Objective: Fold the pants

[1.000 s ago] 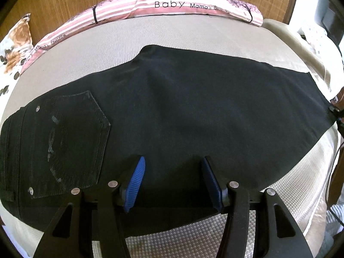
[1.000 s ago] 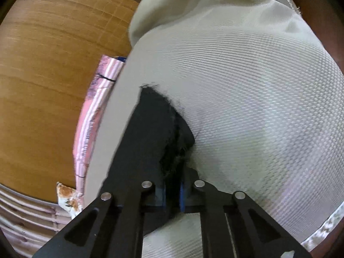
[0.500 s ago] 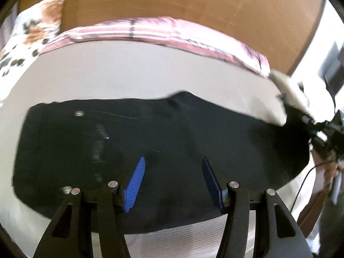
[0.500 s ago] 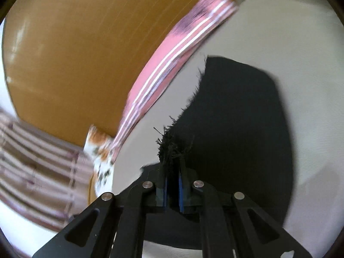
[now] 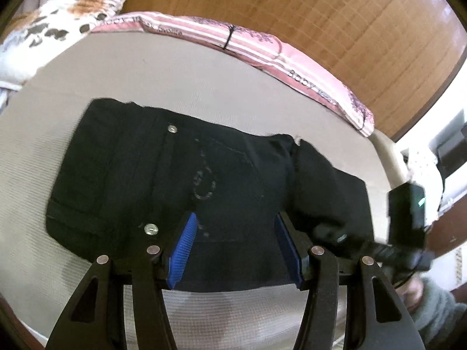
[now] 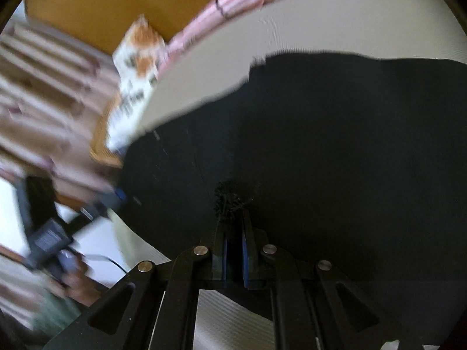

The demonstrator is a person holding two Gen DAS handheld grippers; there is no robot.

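Black pants lie flat on the bed, the back pocket with its metal rivets facing up. My left gripper hovers open just above the pocket area, with cloth under its blue pads but none pinched between them. My right gripper is shut on the frayed leg hem and holds it over the rest of the pants. In the left wrist view that carried leg drapes over the pants' right side, with the right gripper close beside my left fingers.
The beige mattress surrounds the pants. A pink striped bolster and a floral pillow lie along the wooden headboard. A person's hand holds the left tool; a grey sleeve shows at lower right.
The right gripper has swept the hem from the far end of the bed across to above the pocket half, folding the leg over. The left gripper shifted and rolled, staying open.
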